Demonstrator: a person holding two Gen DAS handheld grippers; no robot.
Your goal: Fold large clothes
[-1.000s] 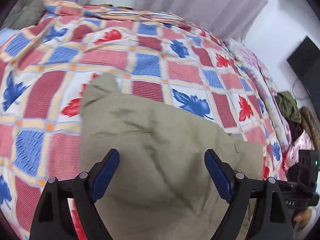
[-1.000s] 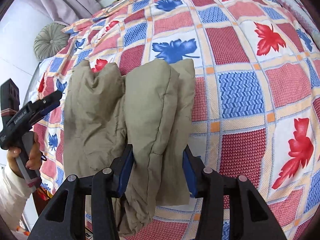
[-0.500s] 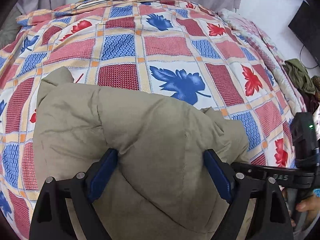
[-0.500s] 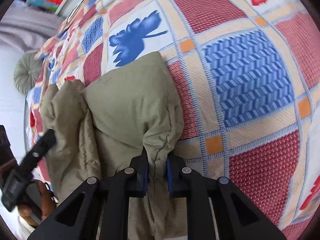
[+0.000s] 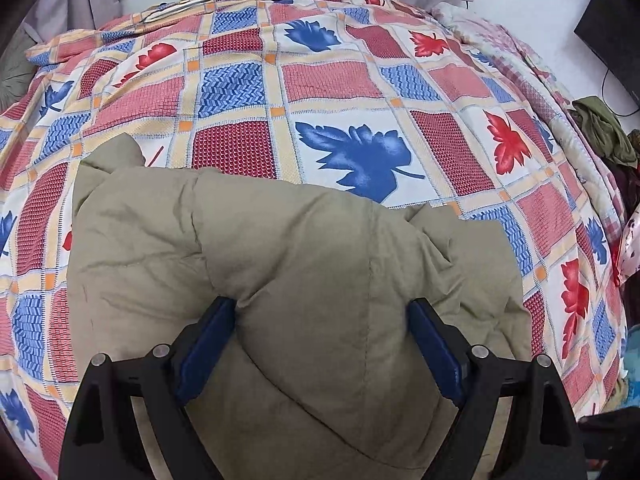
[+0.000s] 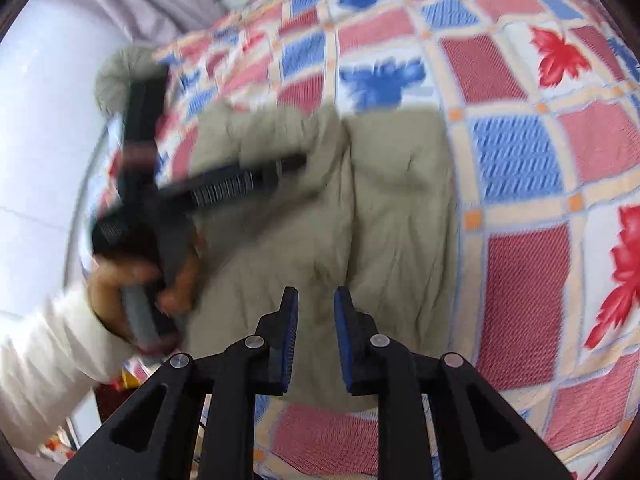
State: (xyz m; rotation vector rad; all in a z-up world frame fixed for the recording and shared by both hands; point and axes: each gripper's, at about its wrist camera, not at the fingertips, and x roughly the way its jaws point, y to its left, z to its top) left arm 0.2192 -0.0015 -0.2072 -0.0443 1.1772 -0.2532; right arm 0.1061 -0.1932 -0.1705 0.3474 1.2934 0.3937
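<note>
**Khaki padded garment on the bed, left claw wide over it, right claw nearly closed on nothing**

Khaki padded garment (image 5: 304,264) lies bunched on the patchwork quilt (image 5: 328,80), filling the lower middle of the left wrist view. Its near edge is cut off by the bottom of the frame, so its full shape can't be read.

The left gripper (image 5: 320,312) is spread wide, straddling a puffed fold. Fabric bulges up between the blue pads (image 5: 208,340), and the jaws are not clamped. Whether the pads only touch the fold or press into it is hard to tell.

The right wrist view is motion-blurred. The right gripper (image 6: 316,308) sits at bottom centre, its jaws have just been closing, and a narrow gap is left. Nothing is pinched between them. The garment lies on the quilt beyond the gap.

At left of that view, the left hand (image 6: 132,280) in a white sleeve (image 6: 48,360) holds its tool, smeared dark across the garment. A round greyish cushion (image 6: 120,72) at upper left is too blurred for detail.

A dark green cloth heap (image 5: 604,128) at the right edge of the left view is partly cut off.
</note>
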